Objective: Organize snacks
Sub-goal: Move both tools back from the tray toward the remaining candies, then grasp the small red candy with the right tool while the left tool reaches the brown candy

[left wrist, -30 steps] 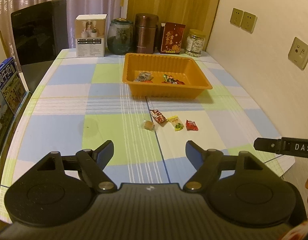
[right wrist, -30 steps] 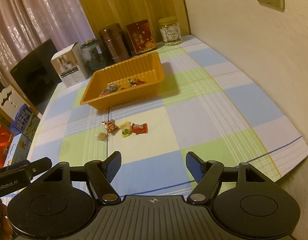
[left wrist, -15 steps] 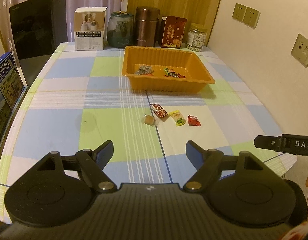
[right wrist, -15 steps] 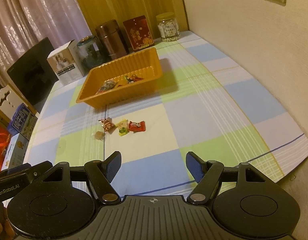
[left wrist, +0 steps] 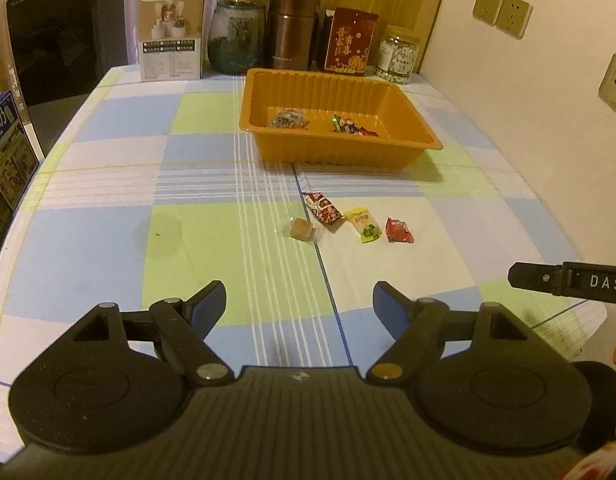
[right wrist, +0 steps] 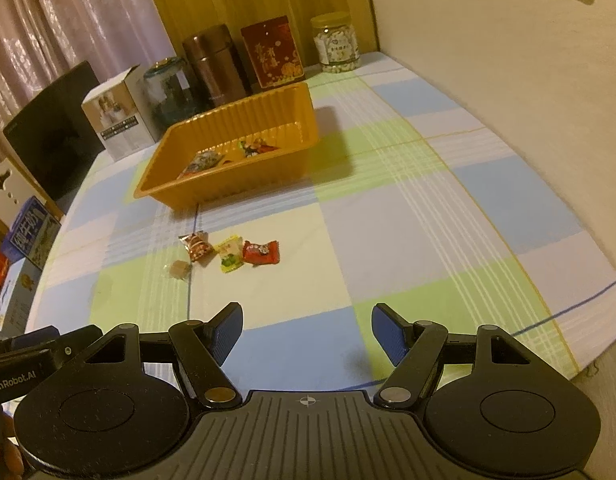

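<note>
Both grippers lowered nearer table (left wrist: 108,240) since earlier frame. Left gripper (left wrist: 299,306) and right gripper (right wrist: 307,330) held wide apart, nothing gripped. Four snacks (left wrist: 362,224) laid mid-table, before tray (left wrist: 348,152). Risk: thin wrappers pushed aside, grasp missed.

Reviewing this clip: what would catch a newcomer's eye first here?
The orange tray mid-table, holding a few wrapped snacks. In front of it, four small snacks lie in a loose row on the checked tablecloth, the red packet rightmost. Both grippers hang open and empty over the near edge.
</note>
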`<act>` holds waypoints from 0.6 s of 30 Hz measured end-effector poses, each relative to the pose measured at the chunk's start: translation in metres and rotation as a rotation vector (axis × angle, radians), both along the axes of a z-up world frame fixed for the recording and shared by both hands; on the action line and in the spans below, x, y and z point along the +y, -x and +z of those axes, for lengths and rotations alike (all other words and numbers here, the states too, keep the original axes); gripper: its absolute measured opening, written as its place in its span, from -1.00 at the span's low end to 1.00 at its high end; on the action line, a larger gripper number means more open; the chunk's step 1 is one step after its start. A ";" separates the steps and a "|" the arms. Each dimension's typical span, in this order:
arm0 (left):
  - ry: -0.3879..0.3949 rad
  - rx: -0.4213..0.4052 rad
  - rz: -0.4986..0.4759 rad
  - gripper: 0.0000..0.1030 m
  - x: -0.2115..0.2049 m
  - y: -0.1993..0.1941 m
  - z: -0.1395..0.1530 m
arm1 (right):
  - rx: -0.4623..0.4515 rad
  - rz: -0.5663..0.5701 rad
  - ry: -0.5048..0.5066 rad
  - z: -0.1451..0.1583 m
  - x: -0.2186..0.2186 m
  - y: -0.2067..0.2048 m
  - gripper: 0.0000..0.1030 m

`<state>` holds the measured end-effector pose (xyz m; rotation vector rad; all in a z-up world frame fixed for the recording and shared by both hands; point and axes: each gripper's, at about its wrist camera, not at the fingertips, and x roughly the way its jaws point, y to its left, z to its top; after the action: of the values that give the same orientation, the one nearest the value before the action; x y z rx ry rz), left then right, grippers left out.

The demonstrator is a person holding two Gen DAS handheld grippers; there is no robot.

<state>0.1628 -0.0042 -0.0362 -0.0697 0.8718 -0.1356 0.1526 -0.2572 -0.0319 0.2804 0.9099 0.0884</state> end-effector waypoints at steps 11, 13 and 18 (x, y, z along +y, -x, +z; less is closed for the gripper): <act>-0.016 0.038 -0.011 0.53 -0.001 -0.036 -0.030 | 0.024 0.035 0.011 -0.028 0.006 -0.036 0.38; -0.022 0.039 -0.018 0.53 -0.001 -0.042 -0.035 | 0.029 0.040 0.009 -0.034 0.005 -0.044 0.38; -0.021 0.048 -0.023 0.53 -0.002 -0.059 -0.048 | 0.031 0.071 0.003 -0.049 0.010 -0.066 0.37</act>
<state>0.2216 -0.0057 -0.0838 -0.0430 0.9216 -0.1467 0.2185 -0.2476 -0.0811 0.2469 0.9512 0.1483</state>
